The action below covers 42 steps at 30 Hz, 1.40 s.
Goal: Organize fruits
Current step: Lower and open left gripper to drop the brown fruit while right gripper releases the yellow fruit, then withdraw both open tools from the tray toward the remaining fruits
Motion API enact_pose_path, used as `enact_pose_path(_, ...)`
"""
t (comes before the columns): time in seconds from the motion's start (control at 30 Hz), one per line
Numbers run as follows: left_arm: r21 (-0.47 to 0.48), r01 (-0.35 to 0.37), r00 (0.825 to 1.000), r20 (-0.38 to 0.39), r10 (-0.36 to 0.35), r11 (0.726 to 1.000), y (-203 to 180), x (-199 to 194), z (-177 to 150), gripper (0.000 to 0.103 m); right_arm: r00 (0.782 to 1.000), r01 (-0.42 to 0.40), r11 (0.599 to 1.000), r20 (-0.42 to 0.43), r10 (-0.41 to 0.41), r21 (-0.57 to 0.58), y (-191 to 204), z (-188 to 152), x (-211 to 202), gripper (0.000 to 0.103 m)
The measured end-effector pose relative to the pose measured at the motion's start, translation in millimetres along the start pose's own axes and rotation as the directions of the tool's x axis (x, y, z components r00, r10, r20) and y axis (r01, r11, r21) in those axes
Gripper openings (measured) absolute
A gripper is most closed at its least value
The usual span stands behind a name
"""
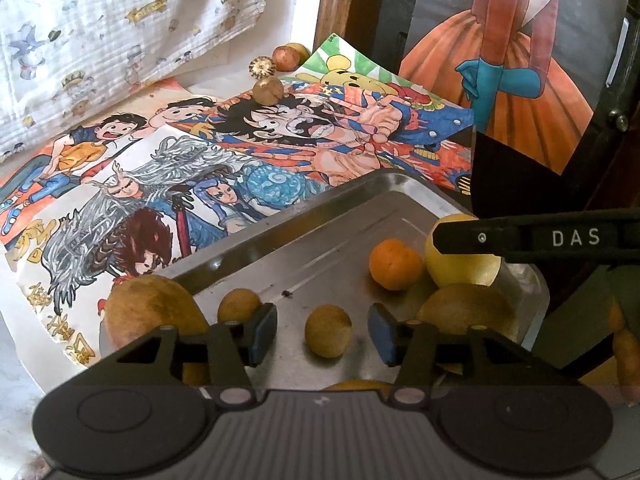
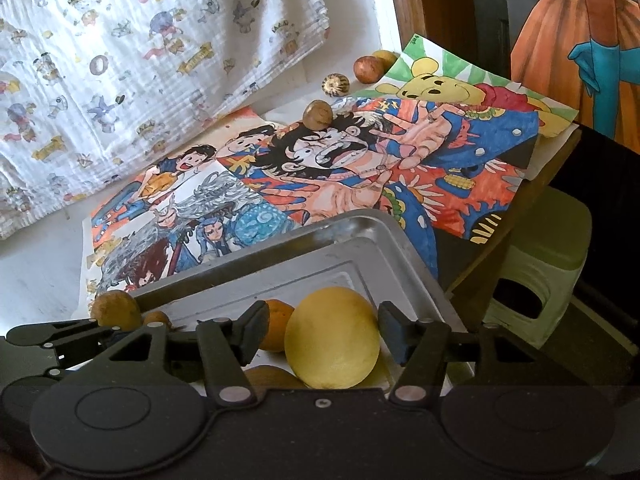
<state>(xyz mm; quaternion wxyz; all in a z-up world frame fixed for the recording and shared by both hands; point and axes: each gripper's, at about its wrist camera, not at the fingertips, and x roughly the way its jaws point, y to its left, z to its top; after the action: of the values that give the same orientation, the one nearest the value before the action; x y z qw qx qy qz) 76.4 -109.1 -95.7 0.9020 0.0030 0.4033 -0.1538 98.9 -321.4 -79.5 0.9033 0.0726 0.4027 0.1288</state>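
we see a shallow rectangular metal tray [image 1: 340, 208] resting on colourful hand-drawn cartoon posters [image 1: 224, 152] spread over a pale surface. our left gripper [image 1: 322, 330] hangs low over the near part of the tray with its blue-padded fingers [image 1: 262, 328] spread apart; a small round tan-brown fruit [image 1: 328, 330] lies on the tray floor between them, touching neither pad. a second small tan fruit [image 1: 238, 306] sits just beside the left finger, and a large brownish fruit [image 1: 154, 310] rests at the tray's near left corner. a round orange fruit [image 1: 394, 264] sits farther right in the tray, touching a large pale yellow round fruit [image 2: 332, 338]. another big brownish fruit [image 1: 468, 308] lies just in front of the yellow one.

our right gripper [image 2: 322, 332] is open wide around the yellow fruit; from its own view the left pad looks clear of the skin and the right pad close beside it, and we cannot tell whether either touches. in the left view the right gripper's dark arm crosses in front of the yellow fruit.

beyond the tray, on the posters, a small brown nut-like fruit [image 1: 267, 90] stands alone, and near the far edge lie a pale patterned round piece [image 1: 261, 67] and two reddish-brown fruits [image 1: 286, 57]. a white printed cloth [image 1: 120, 40] hangs behind.
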Motion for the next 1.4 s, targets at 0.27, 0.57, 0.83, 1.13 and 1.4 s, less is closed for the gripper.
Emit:
enact_pose_path(0.27,-0.007,-0.001,1.0,0.029,0.001,1.0,2,-9,1,0.072,0.999,-0.024,1.0,0.046,0.025,-0.006,10,7,-16,0.077)
enact_pose_path(0.57,-0.015,0.005,0.998,0.063,-0.004,1.0,3,-21,3,0.089,0.996,-0.037,0.999,0.08,0.037,-0.004,19,9,-31,0.097)
enact_pose_path(0.83,-0.003,0.014,0.992,0.123,-0.013,1.0,3,-37,9,0.102,0.991,-0.047,0.999,0.122,0.048,-0.01,27,15,-50,0.102)
enact_pose_path(1.13,-0.017,-0.022,0.981,0.193,0.025,1.0,24,-46,45,0.102,0.985,-0.061,0.998,0.16,0.064,-0.023,28,44,-64,0.102)
enact_pose_path(1.4,0.006,-0.045,0.964,0.262,0.041,0.999,38,-32,100,0.102,0.983,-0.035,0.996,0.178,0.049,-0.081,24,95,-54,0.102)
